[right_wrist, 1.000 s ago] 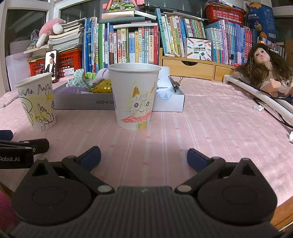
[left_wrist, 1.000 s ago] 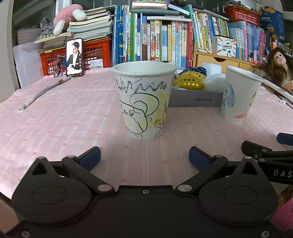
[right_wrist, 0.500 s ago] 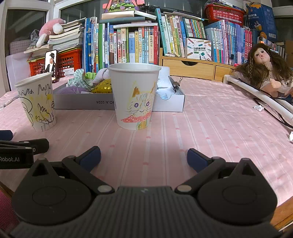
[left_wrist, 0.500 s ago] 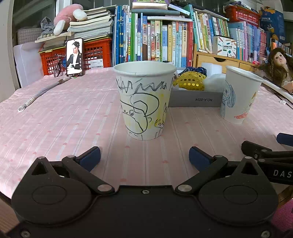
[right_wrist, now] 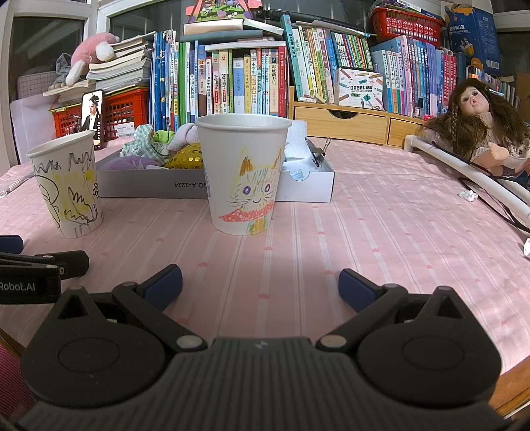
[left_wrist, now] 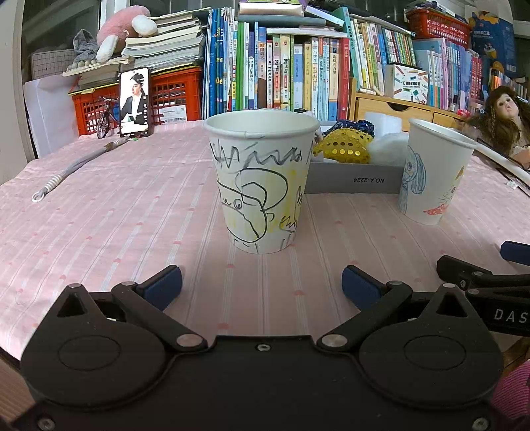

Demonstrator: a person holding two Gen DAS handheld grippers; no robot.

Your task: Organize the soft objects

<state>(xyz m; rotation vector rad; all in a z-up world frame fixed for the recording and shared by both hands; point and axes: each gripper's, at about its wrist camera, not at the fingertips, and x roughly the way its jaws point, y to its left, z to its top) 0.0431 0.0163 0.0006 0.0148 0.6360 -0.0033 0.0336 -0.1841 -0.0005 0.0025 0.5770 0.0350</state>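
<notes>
Two drawn-on paper cups stand on the pink striped tablecloth. The black-scribble cup (left_wrist: 261,180) is straight ahead of my left gripper (left_wrist: 261,286), which is open and empty. The cat cup (right_wrist: 243,174) is straight ahead of my right gripper (right_wrist: 260,286), also open and empty. Behind the cups a shallow grey box (right_wrist: 149,185) holds soft items: a yellow sequin piece (left_wrist: 343,149), a green checked cloth (right_wrist: 142,146), a purple pad (right_wrist: 127,164) and a pale plush (right_wrist: 185,136). The cat cup also shows in the left wrist view (left_wrist: 430,172), and the scribble cup shows in the right wrist view (right_wrist: 66,185).
Books and a red crate (left_wrist: 165,96) line the back. A phone (left_wrist: 134,101) stands at back left with a grey cord (left_wrist: 79,165) lying near it. A doll (right_wrist: 477,126) and white tube (right_wrist: 463,172) lie at right. A pink plush (left_wrist: 122,30) sits on stacked books.
</notes>
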